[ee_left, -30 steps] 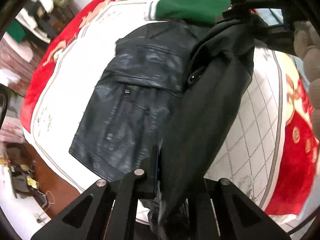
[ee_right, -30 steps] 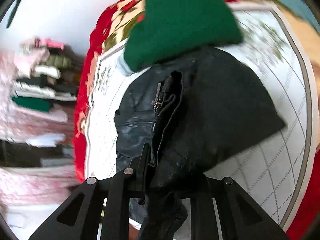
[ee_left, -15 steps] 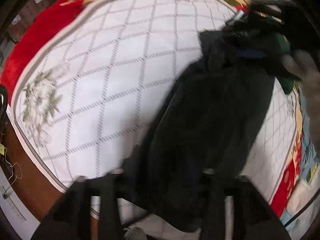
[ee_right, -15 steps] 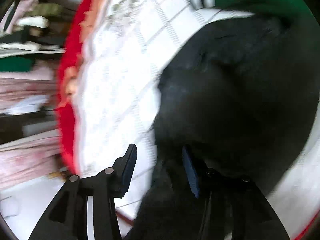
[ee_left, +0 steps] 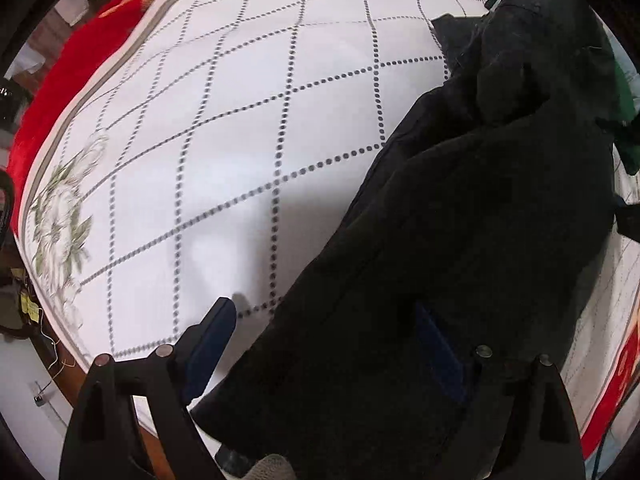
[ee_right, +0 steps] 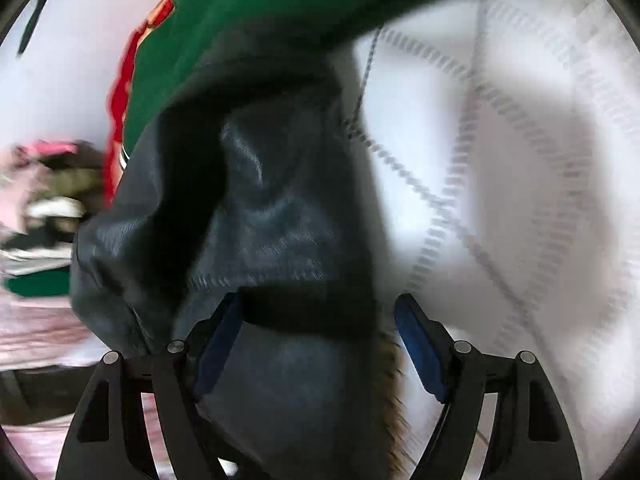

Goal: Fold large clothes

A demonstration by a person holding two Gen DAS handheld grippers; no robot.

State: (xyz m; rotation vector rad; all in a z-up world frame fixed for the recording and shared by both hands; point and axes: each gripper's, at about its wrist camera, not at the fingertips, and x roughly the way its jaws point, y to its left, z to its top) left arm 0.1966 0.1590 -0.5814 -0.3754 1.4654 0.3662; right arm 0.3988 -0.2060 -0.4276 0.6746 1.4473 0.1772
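A white quilted bedspread with a dotted grey diamond grid (ee_left: pixel 240 128) fills most of the left wrist view; it has a grey band and a red floral border (ee_left: pixel 76 68) along its edge, and a pale flower print (ee_left: pixel 60 216) near the left corner. The same white cover (ee_right: pixel 500 160) shows, blurred, in the right wrist view.

Across it lies the large black jacket (ee_left: pixel 480 220), running from the upper right of the left wrist view down to the bottom centre. Seen from the right wrist, its surface is a dark, faintly glossy leather-like material (ee_right: pixel 272 220) with a stitched seam, and a strip of brownish fur trim (ee_right: pixel 394 380) shows along its lower right edge.

A folded green garment (ee_right: pixel 260 12) sits at the far end of the jacket, touching it; a sliver of it shows at the right edge of the left wrist view (ee_left: pixel 624 100).

The left claw (ee_left: pixel 324 344) is spread wide, its blue-padded fingers apart, with the jacket's edge lying loose between them. The right claw (ee_right: pixel 316 344) is likewise spread, fingers either side of the jacket and not pinching it.
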